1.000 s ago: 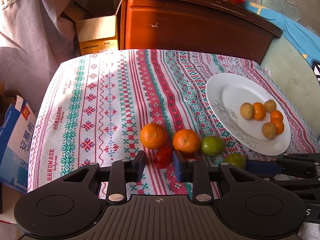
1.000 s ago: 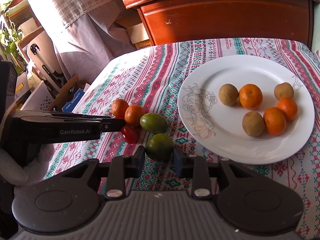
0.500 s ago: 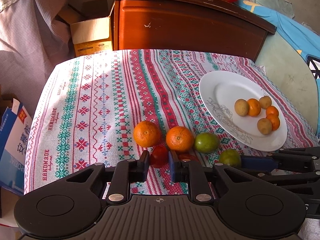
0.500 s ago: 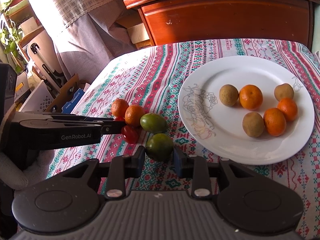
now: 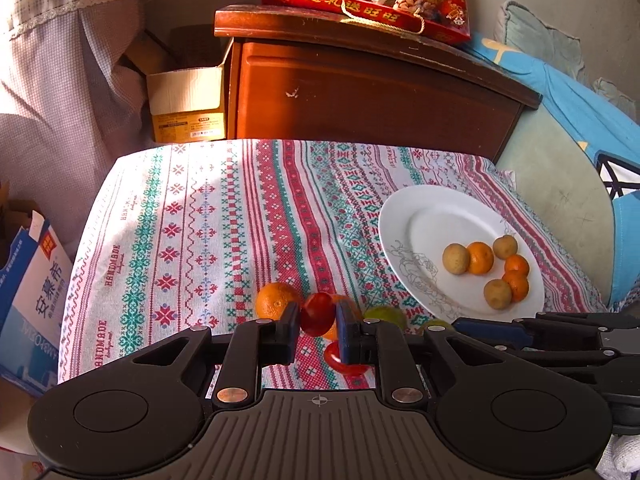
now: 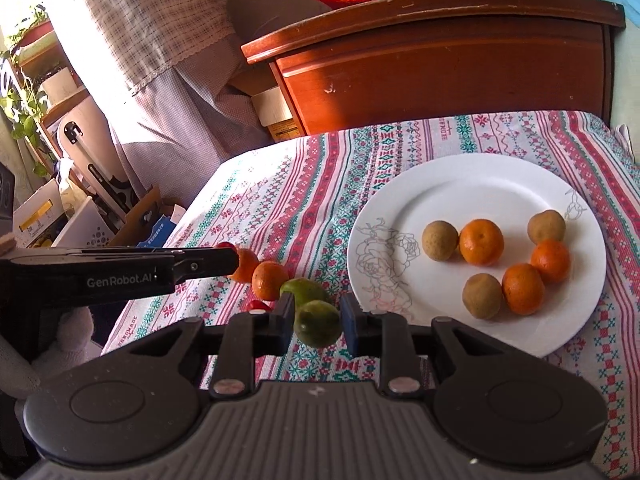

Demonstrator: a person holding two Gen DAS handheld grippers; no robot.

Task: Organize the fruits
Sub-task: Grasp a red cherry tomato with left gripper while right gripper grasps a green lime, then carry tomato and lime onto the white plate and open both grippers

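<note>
Lifting is the step in hand: two fruits have been picked from the loose row near the front edge of the table, and both now sit clear of the cloth. The small red fruit (image 5: 317, 314) is clamped between the pads of the left gripper (image 5: 318, 330), whose jaws have just closed on it. The green fruit (image 6: 317, 322) is pinched the same way in the right gripper (image 6: 318, 326), whose jaws have also just closed onto it.

Left behind on the patterned tablecloth (image 5: 192, 240), near the front edge, are two oranges (image 6: 270, 280), a second green fruit (image 6: 304, 290) and another small red fruit (image 5: 344, 360), lying close together just under the raised tongs. The white plate (image 6: 472, 184) stands toward the right side of the table, already carrying three small oranges and three brownish round fruits grouped on its right half; its left half, with the drawn flower, is bare.

The next move, as I judge it, calls for carrying both fruits rightward over the plate's near rim and lowering them onto the bare part before the jaws part. Round fruit will roll, so each should be set down low, clear of the pieces already there, with the two grippers kept from crossing.
</note>
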